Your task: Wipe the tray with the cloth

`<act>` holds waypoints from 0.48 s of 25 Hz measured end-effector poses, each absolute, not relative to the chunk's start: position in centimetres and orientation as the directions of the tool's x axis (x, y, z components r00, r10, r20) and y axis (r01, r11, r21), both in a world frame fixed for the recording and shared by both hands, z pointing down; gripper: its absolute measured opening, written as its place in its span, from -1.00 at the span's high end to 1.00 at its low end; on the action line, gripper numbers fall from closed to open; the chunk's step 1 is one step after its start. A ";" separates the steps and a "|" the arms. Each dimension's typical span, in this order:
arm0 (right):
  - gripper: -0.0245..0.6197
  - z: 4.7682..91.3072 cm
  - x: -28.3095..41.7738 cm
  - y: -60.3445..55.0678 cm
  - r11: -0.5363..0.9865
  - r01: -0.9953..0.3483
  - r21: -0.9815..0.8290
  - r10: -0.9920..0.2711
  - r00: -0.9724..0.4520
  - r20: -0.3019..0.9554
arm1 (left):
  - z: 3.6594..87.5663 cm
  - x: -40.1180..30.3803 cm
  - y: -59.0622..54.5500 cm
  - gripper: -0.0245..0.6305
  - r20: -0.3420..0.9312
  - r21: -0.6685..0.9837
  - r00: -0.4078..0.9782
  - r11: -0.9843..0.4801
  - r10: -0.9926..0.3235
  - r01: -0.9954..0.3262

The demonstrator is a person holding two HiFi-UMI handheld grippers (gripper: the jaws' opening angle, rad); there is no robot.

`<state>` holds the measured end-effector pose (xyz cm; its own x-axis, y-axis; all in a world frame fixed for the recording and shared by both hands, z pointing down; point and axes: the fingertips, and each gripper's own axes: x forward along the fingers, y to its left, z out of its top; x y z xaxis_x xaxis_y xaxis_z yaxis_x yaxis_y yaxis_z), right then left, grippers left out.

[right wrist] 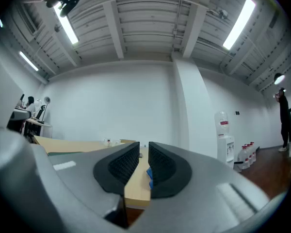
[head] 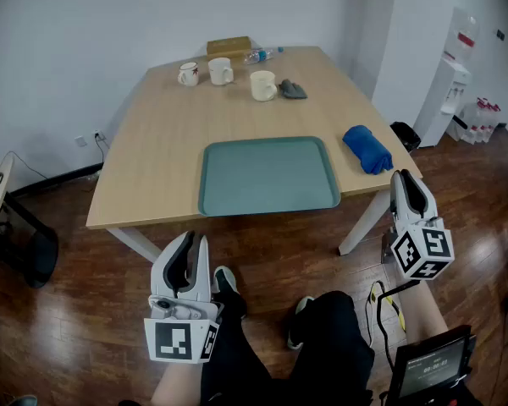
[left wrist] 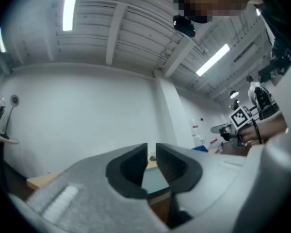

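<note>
Left gripper view: my left tongs (left wrist: 152,152) cover most of the tray (left wrist: 154,177), and only a sliver shows through the slit between them. The cloth (left wrist: 200,148), at 2 o'clock of that sliver, is a blue speck too small to make out.

Right gripper view: my right tongs (right wrist: 143,152) hide all but a blue edge of the cloth. The mugs (right wrist: 108,141) are too small to count.

Head view: the grey item (head: 292,89) at 12 o'clock of the tray cannot be identified. The screen device (head: 432,366) at 5 o'clock is cut by the bottom edge, its print unreadable. The far legs of the desk (head: 152,142) are hidden.
</note>
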<state>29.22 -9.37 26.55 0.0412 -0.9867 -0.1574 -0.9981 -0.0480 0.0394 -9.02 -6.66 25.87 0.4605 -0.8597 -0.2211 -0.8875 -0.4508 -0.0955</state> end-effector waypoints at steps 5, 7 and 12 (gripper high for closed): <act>0.77 28.5 28.9 -10.9 -0.066 -0.997 0.039 -0.987 0.059 -0.150 | 28.1 -10.2 -8.5 0.78 -0.187 -0.084 0.464 -0.456 -0.866 -0.886; 0.77 29.6 28.9 -12.2 -0.063 -0.997 0.039 -0.989 0.057 -0.136 | 27.9 -10.5 -9.2 0.78 -0.194 -0.097 0.458 -0.448 -0.867 -0.889; 0.77 29.3 29.9 -14.3 -0.080 -0.995 0.065 -0.988 0.071 -0.137 | 26.7 -10.1 -10.7 0.78 -0.217 -0.117 0.458 -0.442 -0.862 -0.889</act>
<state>29.87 -14.33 29.30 0.0707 -0.9880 -0.1371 -0.9946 -0.0803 0.0653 -10.07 -10.65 26.69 0.4576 -0.8623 -0.2170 -0.8892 -0.4424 -0.1171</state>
